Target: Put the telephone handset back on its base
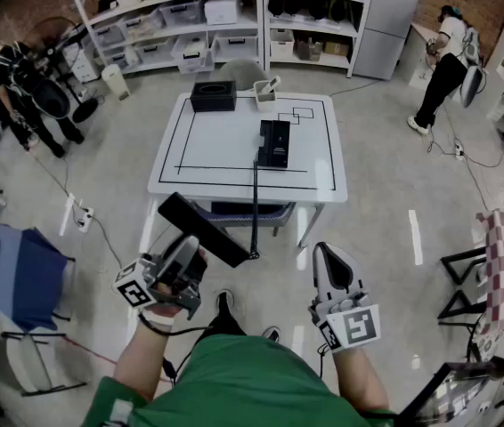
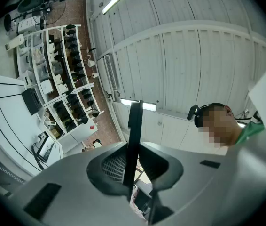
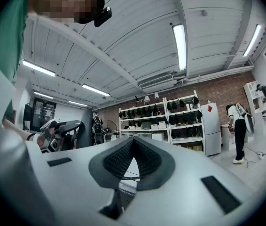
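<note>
So right now your left gripper (image 1: 188, 254) has its jaws clamped on the telephone handset (image 1: 203, 229). In the left gripper view the handset (image 2: 134, 126) shows edge-on as a thin black bar pinched right between the pads, with no gap on either side. From the head view it's a long black bar, tilted, running from upper left to lower right, and it hangs in the air over the floor on your side of the white table (image 1: 216, 163), well apart from it.

The base (image 1: 274, 143) sits on the table, roughly in the middle, inside the black tape lines. A dark cord (image 1: 255, 205) runs from the handset's lower end straight over the table edge to the base.

Your right gripper (image 1: 323, 256) is down by your right side with its jaws closed together. The right gripper view shows the pads meeting and nothing between them.

At the far edge of the table there's a black box (image 1: 214, 96) and a small white container (image 1: 266, 92). Shelving (image 1: 225, 16) lines the back wall, and there's one person (image 1: 7, 83) off to the left and another person (image 1: 446, 65) off to the right.
</note>
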Demonstrator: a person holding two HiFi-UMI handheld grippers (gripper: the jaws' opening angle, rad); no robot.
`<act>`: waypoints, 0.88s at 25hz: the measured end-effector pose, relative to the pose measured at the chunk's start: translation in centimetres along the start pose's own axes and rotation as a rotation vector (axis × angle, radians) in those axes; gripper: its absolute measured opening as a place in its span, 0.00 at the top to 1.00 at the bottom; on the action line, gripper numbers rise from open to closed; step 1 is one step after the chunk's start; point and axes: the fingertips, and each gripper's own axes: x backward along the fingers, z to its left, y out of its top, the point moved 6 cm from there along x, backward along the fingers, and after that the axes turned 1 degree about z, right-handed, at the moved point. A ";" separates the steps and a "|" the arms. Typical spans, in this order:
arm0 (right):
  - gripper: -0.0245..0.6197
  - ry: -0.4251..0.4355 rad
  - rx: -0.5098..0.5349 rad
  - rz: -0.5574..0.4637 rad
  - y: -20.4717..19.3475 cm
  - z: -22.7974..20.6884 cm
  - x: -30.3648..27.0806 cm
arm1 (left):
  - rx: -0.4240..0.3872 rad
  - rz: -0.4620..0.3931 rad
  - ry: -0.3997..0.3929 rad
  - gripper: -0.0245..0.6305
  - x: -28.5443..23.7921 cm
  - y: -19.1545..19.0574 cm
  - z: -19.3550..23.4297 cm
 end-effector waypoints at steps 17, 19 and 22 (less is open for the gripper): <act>0.93 -0.112 -0.007 0.007 2.0 3.2 0.0 | -0.043 0.136 -0.049 0.84 0.1 2.1 -0.8; 0.93 -0.128 -0.003 0.009 2.4 3.8 -0.5 | -0.038 0.134 -0.068 0.84 0.5 3.2 -0.4; 0.93 -0.153 0.003 0.023 3.0 4.9 -1.5 | -0.035 0.129 -0.092 0.84 1.1 4.9 0.3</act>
